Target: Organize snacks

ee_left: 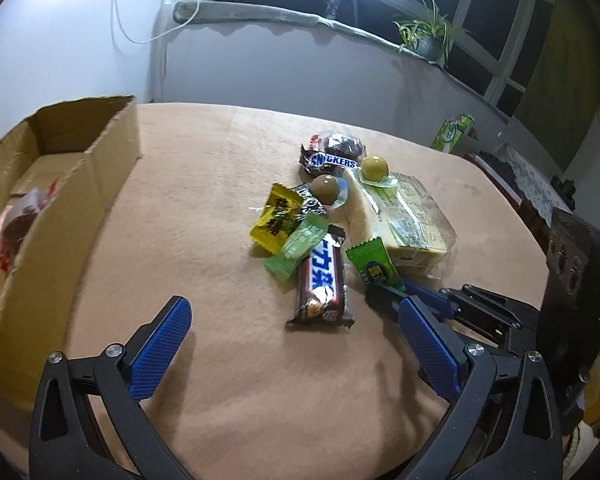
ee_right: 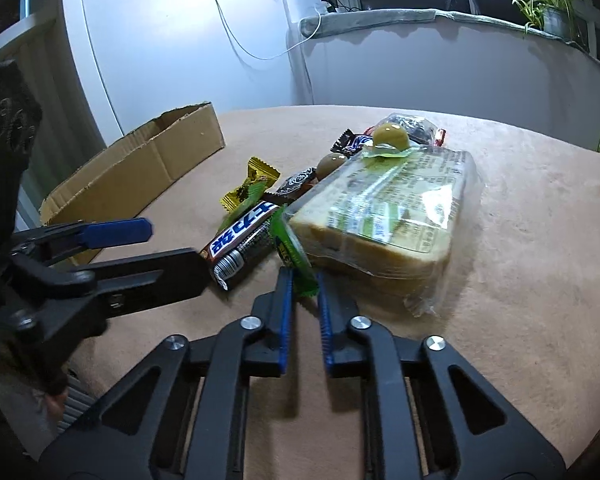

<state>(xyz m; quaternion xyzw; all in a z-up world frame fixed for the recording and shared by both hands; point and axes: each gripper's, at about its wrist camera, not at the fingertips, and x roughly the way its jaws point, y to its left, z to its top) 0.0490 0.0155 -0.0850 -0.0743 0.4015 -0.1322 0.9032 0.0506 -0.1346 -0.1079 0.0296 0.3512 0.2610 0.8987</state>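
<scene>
A pile of snacks lies mid-table: a bagged bread loaf (ee_left: 400, 220) (ee_right: 384, 220), a Snickers bar (ee_left: 324, 280) (ee_right: 240, 240), a second Snickers (ee_left: 332, 160), a yellow candy (ee_left: 276, 216), a pale green candy (ee_left: 298, 246), two round olive-coloured sweets (ee_left: 326, 188) (ee_left: 374, 168). My right gripper (ee_right: 304, 280) (ee_left: 396, 292) is shut on a bright green candy packet (ee_right: 290, 252) (ee_left: 374, 266) beside the loaf. My left gripper (ee_left: 292, 316) is open and empty, just short of the near Snickers bar; it also shows in the right wrist view (ee_right: 172, 240).
An open cardboard box (ee_left: 60, 208) (ee_right: 140, 168) stands at the table's left, with a red-and-white wrapper (ee_left: 20, 216) inside. The table wears a tan cloth (ee_left: 220, 360). A window ledge with a potted plant (ee_left: 428, 36) is behind. A green carton (ee_left: 452, 132) stands far right.
</scene>
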